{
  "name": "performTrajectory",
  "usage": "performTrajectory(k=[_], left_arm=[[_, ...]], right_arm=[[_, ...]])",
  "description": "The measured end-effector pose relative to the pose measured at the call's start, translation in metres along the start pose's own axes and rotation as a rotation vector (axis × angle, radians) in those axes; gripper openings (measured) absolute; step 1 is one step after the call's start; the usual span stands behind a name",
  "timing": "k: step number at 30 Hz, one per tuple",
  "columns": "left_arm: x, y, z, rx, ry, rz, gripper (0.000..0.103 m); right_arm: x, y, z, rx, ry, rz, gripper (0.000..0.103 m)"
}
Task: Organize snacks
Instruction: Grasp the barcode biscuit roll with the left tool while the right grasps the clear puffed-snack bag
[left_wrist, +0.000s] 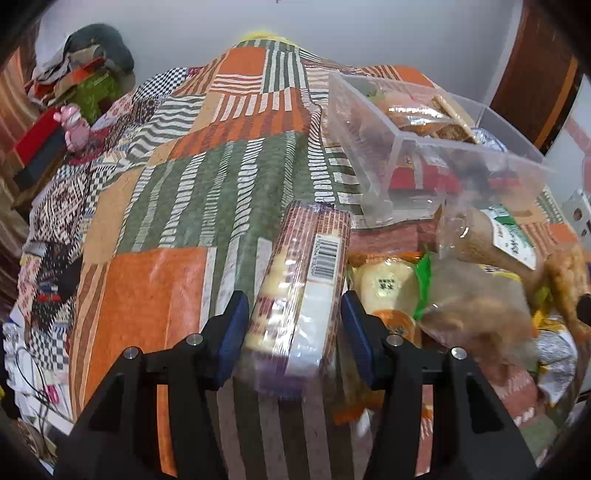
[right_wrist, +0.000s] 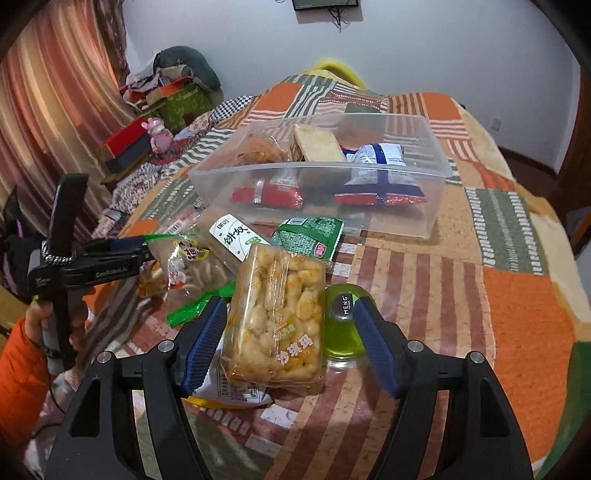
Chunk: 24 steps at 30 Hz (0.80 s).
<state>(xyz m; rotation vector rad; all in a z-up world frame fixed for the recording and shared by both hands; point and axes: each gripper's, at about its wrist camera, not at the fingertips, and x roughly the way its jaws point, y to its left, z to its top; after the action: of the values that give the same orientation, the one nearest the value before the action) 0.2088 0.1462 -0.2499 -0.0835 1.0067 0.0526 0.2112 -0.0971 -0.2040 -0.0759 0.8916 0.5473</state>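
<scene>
A long brown-patterned biscuit pack (left_wrist: 299, 295) with a barcode lies on the patchwork cover. My left gripper (left_wrist: 295, 325) is open, its blue pads close on either side of the pack. The left gripper (right_wrist: 129, 245) also shows from the side at the snack pile. A clear pack of yellow fried snacks (right_wrist: 277, 317) lies between the pads of my right gripper (right_wrist: 290, 332), which is open. Its right pad stands apart from the pack, beside a green jar (right_wrist: 343, 325). A clear plastic box (right_wrist: 439, 192) behind the pile holds several packs. The same box (left_wrist: 354, 122) sits at upper right.
Loose snacks lie in a pile: a green pack (right_wrist: 310, 236), a white-labelled pack (right_wrist: 236, 236) and a round cake (left_wrist: 388, 284). A red box (right_wrist: 125, 144) and pink toy (right_wrist: 159, 134) sit far left. A hand in an orange sleeve (right_wrist: 22, 365) holds the left gripper.
</scene>
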Motion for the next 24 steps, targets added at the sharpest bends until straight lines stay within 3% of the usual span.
performTrajectory(k=[8,16,18,20,24], left_arm=[[0.007,-0.003,0.005,0.013,-0.038,-0.014,0.045],[-0.016,0.003,-0.005,-0.014,-0.057,-0.005,0.045],[-0.026,0.005,-0.006,-0.024,-0.071,-0.007,0.045],[-0.039,0.006,-0.005,-0.029,-0.092,-0.005,0.045],[-0.062,0.004,-0.004,-0.030,-0.133,-0.005,0.045]], right_arm=[[0.001,0.010,-0.005,-0.030,0.015,-0.001,0.050],[0.005,0.011,-0.008,-0.033,0.018,-0.006,0.043],[0.002,0.010,-0.007,-0.033,0.006,-0.006,0.036],[-0.004,0.013,-0.005,-0.043,-0.013,-0.003,0.018],[-0.004,0.014,-0.001,-0.062,-0.009,0.000,0.016]])
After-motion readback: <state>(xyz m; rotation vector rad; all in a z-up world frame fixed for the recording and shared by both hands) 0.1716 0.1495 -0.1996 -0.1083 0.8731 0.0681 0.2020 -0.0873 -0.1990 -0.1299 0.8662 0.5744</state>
